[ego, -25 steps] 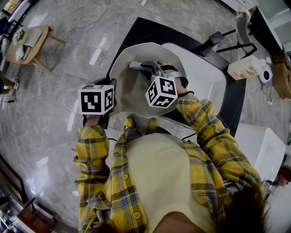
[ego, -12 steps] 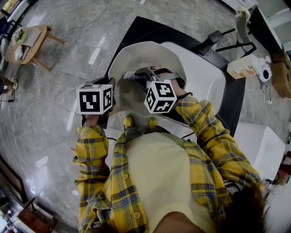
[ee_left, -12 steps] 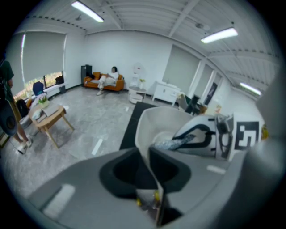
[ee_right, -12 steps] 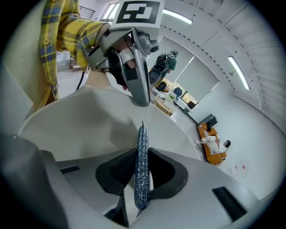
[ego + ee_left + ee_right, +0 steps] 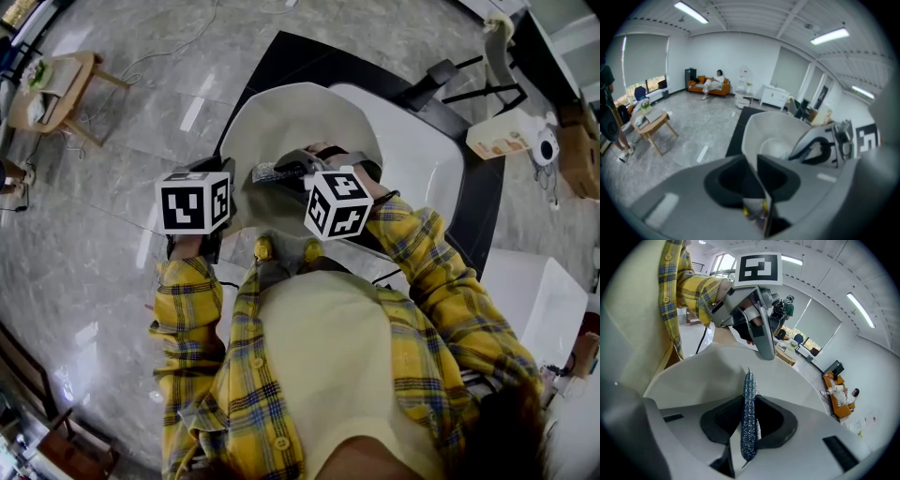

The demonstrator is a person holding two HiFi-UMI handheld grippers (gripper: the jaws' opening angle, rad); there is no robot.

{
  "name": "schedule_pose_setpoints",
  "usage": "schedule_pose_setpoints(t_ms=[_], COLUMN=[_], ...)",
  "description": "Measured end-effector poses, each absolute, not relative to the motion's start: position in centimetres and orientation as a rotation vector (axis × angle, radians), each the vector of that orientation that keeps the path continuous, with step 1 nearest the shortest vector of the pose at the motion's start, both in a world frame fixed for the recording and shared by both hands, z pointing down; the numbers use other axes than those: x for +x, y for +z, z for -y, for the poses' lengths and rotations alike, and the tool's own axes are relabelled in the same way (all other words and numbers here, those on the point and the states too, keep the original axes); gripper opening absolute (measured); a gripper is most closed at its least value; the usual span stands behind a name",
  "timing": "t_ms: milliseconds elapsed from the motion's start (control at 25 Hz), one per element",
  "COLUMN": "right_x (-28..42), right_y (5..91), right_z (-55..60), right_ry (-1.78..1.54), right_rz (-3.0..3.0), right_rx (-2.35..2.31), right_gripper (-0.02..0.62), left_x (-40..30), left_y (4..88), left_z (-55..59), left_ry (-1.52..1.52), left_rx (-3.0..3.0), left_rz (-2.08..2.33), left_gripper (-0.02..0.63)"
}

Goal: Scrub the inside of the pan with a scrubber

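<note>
A large white pan (image 5: 281, 122) is held up on edge in front of me. My left gripper (image 5: 225, 187), under its marker cube, is shut on the pan's thin rim (image 5: 761, 187) at the left side. My right gripper (image 5: 286, 171) reaches into the pan and is shut on a flat silvery mesh scrubber (image 5: 267, 172). In the right gripper view the scrubber (image 5: 749, 418) stands on edge between the jaws, its tip against the pan's white inner wall (image 5: 708, 376), with the left gripper (image 5: 750, 324) beyond. The left gripper view shows the pan's hollow (image 5: 776, 140) and the right gripper (image 5: 825, 145) inside it.
A white counter (image 5: 422, 159) on a black mat (image 5: 281, 56) lies below the pan. A carton (image 5: 502, 136) and a small white camera (image 5: 547, 150) sit at the right. A wooden side table (image 5: 56, 89) stands on the marble floor at far left.
The right gripper has drawn the scrubber leftward and nearer to me across the pan's inside. The left gripper and the pan have barely shifted.
</note>
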State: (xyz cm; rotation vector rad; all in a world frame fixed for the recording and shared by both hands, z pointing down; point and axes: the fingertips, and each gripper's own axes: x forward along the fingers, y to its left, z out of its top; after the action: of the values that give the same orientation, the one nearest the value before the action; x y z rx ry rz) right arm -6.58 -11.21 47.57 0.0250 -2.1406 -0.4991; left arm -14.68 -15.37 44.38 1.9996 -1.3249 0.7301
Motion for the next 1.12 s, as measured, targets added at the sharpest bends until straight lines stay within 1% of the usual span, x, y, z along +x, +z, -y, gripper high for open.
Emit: schedule_pose_setpoints(t_ms=[800, 960, 1120], right_x=[-3.3, -3.0, -3.8], right_y=[46.6, 45.8, 44.7], right_z=[6.7, 7.9, 10.6], right_ry=[-0.247, -0.282, -0.412], right_rz=[2.113, 2.131, 2.172], right_rx=[-0.301, -0.251, -0.095], right_gripper=[0.081, 0.081, 0.081], left_x=[-14.8, -14.8, -14.9], left_y=[44.3, 44.3, 44.3], left_z=[15.5, 15.5, 15.5], left_ry=[0.756, 0.758, 0.759], left_rx=[1.994, 1.999, 1.992], left_rz=[1.347, 1.344, 1.352], left_gripper=[0.075, 0.075, 0.074])
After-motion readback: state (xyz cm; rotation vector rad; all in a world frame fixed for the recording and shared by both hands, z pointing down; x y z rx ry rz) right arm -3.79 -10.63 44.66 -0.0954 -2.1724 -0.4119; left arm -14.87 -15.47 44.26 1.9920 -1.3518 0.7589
